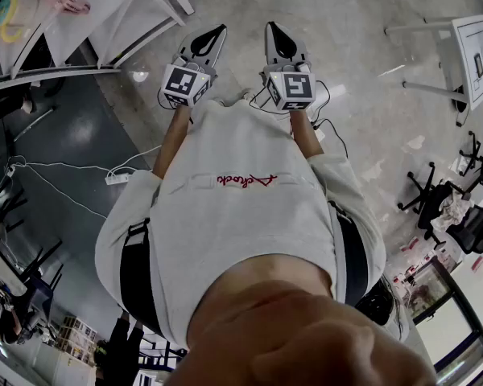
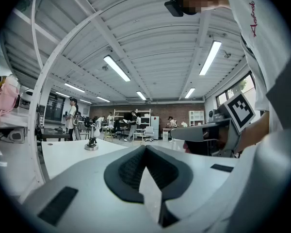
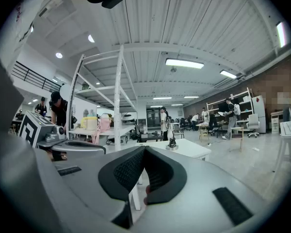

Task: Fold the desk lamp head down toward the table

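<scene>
A small dark desk lamp (image 2: 91, 143) on a round base stands far off on a white table (image 2: 63, 154); the right gripper view shows the same lamp (image 3: 172, 142) on that table (image 3: 196, 149). The head view does not show it. My left gripper (image 1: 217, 29) and right gripper (image 1: 272, 26) are held level, side by side, in front of the person's chest, well short of the table. In its own view the left gripper (image 2: 144, 147) has its jaws shut with nothing between them. The right gripper (image 3: 144, 148) is also shut and holds nothing.
A white table frame (image 1: 129, 22) stands at the upper left of the head view. A power strip with cables (image 1: 117, 177) lies on the floor. Office chairs (image 1: 435, 199) crowd the right. A white rack (image 3: 119, 96) with a pink bag (image 3: 102, 123) stands left of the lamp table. People (image 2: 70, 115) are farther back.
</scene>
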A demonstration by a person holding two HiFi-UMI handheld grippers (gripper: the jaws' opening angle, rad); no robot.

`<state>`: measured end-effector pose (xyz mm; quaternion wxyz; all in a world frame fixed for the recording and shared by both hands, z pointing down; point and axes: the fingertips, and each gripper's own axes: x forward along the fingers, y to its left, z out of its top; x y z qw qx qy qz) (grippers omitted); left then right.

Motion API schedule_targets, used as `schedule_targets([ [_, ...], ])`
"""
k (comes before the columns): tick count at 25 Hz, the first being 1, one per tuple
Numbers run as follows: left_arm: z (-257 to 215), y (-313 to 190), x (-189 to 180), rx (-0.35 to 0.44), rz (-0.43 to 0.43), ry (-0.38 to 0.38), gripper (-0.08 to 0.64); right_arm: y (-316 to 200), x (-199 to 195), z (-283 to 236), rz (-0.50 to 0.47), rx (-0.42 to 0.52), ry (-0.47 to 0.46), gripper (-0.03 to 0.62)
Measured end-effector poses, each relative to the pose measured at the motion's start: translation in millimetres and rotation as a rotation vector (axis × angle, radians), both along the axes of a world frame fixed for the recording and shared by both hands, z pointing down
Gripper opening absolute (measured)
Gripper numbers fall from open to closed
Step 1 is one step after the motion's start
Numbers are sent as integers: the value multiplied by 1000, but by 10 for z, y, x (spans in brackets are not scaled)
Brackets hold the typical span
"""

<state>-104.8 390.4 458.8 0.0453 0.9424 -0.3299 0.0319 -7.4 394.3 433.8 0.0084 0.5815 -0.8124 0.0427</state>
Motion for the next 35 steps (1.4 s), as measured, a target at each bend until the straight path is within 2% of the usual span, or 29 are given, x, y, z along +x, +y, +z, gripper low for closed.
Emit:
schedule_targets([
  [5, 8, 41, 29, 0, 1, -2, 17, 37, 20, 12, -4, -1, -1, 11],
  [11, 9, 78, 74, 2, 0, -6, 17, 89, 101, -7, 7, 9, -54, 12],
  [28, 81, -66, 393, 16, -64, -8, 17, -81, 442, 146, -68, -10, -24, 12],
  [35, -74, -24, 591, 118, 0, 2, 15, -215, 515, 212, -80, -16, -25, 12],
])
